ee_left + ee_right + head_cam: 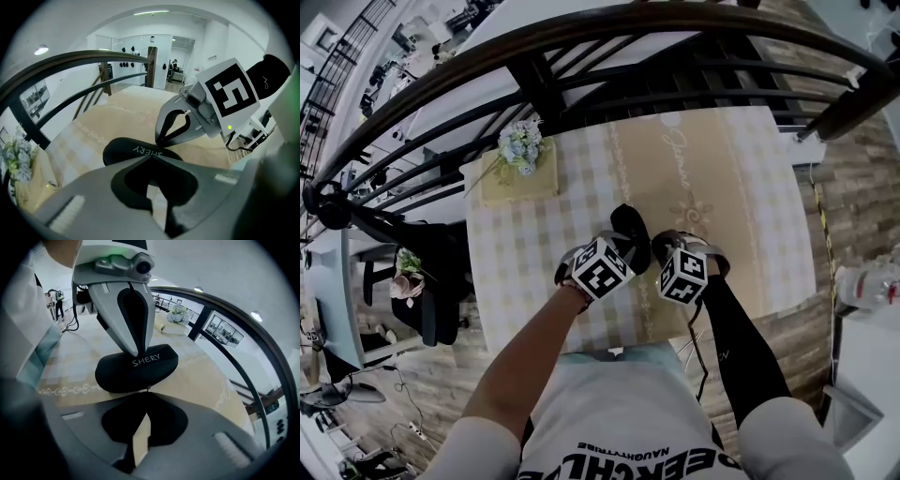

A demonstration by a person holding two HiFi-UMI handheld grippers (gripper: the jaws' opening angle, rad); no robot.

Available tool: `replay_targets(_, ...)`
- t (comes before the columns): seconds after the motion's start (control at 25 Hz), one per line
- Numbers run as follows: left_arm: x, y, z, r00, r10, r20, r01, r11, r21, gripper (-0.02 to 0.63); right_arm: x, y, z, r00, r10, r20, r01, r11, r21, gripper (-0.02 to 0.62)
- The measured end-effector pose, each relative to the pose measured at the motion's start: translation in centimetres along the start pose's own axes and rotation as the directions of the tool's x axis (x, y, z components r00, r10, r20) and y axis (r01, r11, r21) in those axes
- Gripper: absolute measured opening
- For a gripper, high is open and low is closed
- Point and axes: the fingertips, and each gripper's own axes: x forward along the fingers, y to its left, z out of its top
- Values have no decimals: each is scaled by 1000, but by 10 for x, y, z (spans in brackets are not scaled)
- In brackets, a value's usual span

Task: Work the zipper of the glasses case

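The zipper line of the glasses case (628, 230) could not be made out in any view. From the head view the marker cubes (602, 269) covered the case's near end. In each gripper view that gripper's own jaws cut off the rim closest to it.

The left gripper (150, 157) was closed tip to tip against the case's rim; how much of it lay pinched between them was hidden. The right gripper (147, 393) was likewise closed, with a thin sliver that looked like the pull (148, 389) caught at its tips, though it was too small to be sure.

A bunch of flowers (522, 145) lay on a pale box (520, 183) at the far left corner of the bench (769, 281), well apart from the case. A dark railing (581, 37) curved beyond the far edge. A cable (692, 349) dangled over the near edge below the right gripper. Nothing else stood near the case.

The case lay flat on the beige runner (722, 187), about midway between the left and right edges and somewhat nearer the near edge. Its long axis ran roughly from far edge to near edge. Its white print read upright from the right gripper view and upside down from the left one. The two grippers met it from opposite long sides.
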Motion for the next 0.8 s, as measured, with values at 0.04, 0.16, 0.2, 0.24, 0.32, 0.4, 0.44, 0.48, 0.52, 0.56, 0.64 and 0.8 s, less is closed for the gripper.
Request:
replay_targets(0.04, 0, 0, 0, 1000, 0, 0, 0, 1000, -4, 8, 0, 0, 0, 1000, 4, 1, -4, 1000, -3, 29)
replay_targets(0.16, 1, 1, 0, 1000, 1, 2, -1, 1000, -15, 8, 0, 1, 0, 1000, 7, -3, -7, 1000, -15, 29)
replay_targets(0.2, 1, 1, -1, 1000, 2, 2, -2, 1000, -17, 8, 0, 1, 0, 1000, 10, -3, -10, 1000, -17, 29)
replay_targets(0.24, 1, 2, -1, 1000, 2, 2, -2, 1000, -19, 8, 0, 2, 0, 1000, 13, -3, -13, 1000, -18, 29)
replay_targets(0.32, 1, 2, -1, 1000, 1, 6, -1, 1000, -27, 8, 0, 3, 0, 1000, 19, 0, -19, 1000, -18, 29)
replay_targets(0.4, 0, 2, -1, 1000, 0, 13, 1, 999, -36, 8, -1, 3, 0, 1000, 23, 1, -23, 1000, -18, 30)
replay_targets(0.44, 0, 2, -1, 1000, -1, 15, 1, 999, -38, 8, -2, 4, 0, 1000, 24, 1, -24, 1000, -19, 31)
replay_targets(0.48, 0, 2, -1, 1000, -1, 15, 2, 999, -38, 8, -2, 4, -1, 1000, 25, 1, -25, 1000, -18, 29)
replay_targets(0.52, 1, 2, -1, 1000, -2, 15, 2, 999, -37, 8, -3, 5, -1, 1000, 28, 1, -28, 999, -18, 29)
replay_targets(0.56, 1, 2, -2, 1000, -2, 14, 2, 999, -36, 8, -3, 6, -1, 999, 32, 1, -32, 999, -18, 29)
replay_targets(0.64, 1, 2, -2, 1000, -2, 15, 2, 999, -34, 8, -3, 8, -2, 999, 40, -1, -40, 999, -19, 29)
replay_targets(0.8, 2, 2, -2, 1000, -6, 16, 6, 1000, -30, 8, -4, 14, -4, 998, 55, -7, -55, 998, -22, 29)
